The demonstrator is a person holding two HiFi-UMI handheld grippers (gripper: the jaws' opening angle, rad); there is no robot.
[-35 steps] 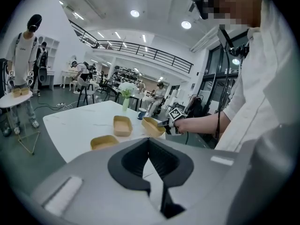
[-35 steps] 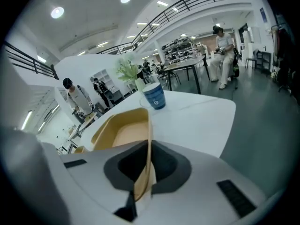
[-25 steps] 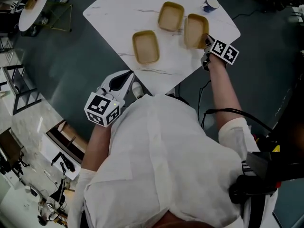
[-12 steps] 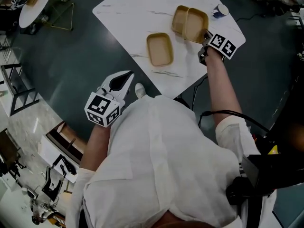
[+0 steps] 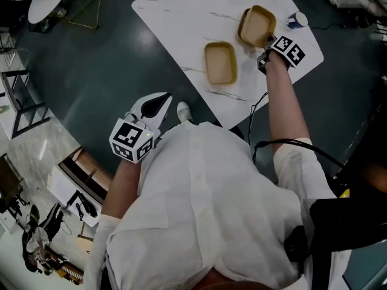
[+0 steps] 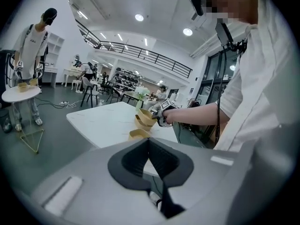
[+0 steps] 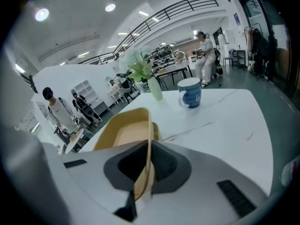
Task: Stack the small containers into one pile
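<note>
Held container (image 5: pixel 257 26) is moving left, now sitting over the far container (image 7: pixel 156 128); my right gripper (image 5: pixel 265 48) is clamping its rim. Left gripper (image 5: pixel 155 105) is hanging closed, empty.

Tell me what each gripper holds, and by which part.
The right gripper pinches a tan container by its rim. The left gripper holds nothing, jaws together.

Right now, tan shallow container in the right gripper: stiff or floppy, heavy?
Probably light: the right gripper holds the tan thin-walled container tilted by one rim alone. Likely fairly stiff: no visible sag. May pivot, gripped at one edge.
</note>
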